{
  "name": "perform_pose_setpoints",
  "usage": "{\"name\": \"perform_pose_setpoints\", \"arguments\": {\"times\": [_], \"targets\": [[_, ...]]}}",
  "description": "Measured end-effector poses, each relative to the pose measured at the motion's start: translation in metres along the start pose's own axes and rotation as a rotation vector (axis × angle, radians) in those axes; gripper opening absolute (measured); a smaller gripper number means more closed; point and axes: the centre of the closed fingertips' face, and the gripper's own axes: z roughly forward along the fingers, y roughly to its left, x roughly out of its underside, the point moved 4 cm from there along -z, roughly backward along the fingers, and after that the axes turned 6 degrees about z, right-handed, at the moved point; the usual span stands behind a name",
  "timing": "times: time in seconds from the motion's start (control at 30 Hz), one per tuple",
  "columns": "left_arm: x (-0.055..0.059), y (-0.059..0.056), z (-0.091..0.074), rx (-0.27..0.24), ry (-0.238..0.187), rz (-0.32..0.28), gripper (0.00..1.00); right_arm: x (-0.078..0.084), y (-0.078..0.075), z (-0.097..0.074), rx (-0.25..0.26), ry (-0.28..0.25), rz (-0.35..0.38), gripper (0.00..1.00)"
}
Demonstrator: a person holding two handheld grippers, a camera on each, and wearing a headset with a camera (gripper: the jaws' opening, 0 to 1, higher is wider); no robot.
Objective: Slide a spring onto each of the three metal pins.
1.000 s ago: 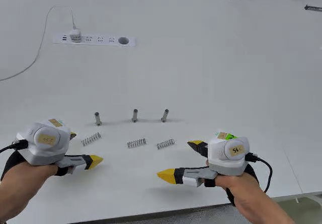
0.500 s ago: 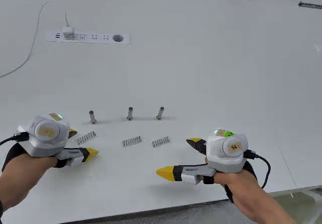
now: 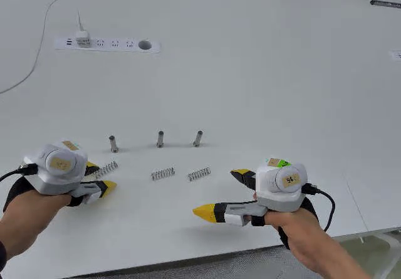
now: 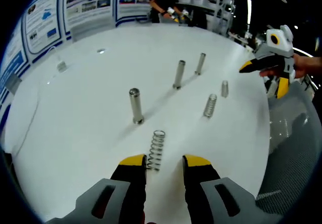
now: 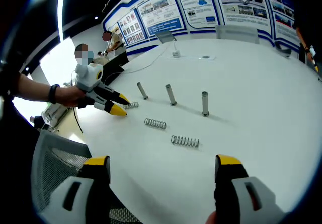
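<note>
Three metal pins are stood upright in a row on the white table, with three springs laid flat just in front. The leftmost spring is flanked at its near end by the left gripper, jaws parted slightly wider than it, nothing clasped; the right gripper is spread wide and empty, near the rightmost spring but apart from it. A power strip is set well behind the pins

Silver springs, yellow-tipped left tool, yellow-tipped right tool
</note>
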Motion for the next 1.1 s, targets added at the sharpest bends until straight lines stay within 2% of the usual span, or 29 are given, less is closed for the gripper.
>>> {"name": "perform_pose_setpoints", "arguments": {"times": [0.27, 0.5, 0.6, 0.7, 1.1], "targets": [[-0.0002, 0.0061, 0.0008, -0.029, 0.008, 0.02, 0.21, 0.0002, 0.0004, -0.0007, 0.0, 0.001, 0.001, 0.87], [0.0012, 0.0077, 0.0012, -0.052, 0.026, 0.077, 0.13, 0.002, 0.0018, -0.0004, -0.002, 0.006, -0.001, 0.87], [0.0008, 0.007, 0.0016, -0.054, 0.042, 0.126, 0.11, 0.0013, 0.002, 0.0003, -0.003, 0.005, 0.0, 0.87], [0.0008, 0.0096, 0.0025, -0.056, 0.05, 0.129, 0.11, -0.0003, 0.0027, 0.0008, -0.004, 0.003, -0.002, 0.87], [0.0064, 0.0047, -0.0022, -0.051, 0.065, 0.111, 0.1, -0.0046, 0.0039, 0.0, -0.01, -0.005, -0.003, 0.86]]}}
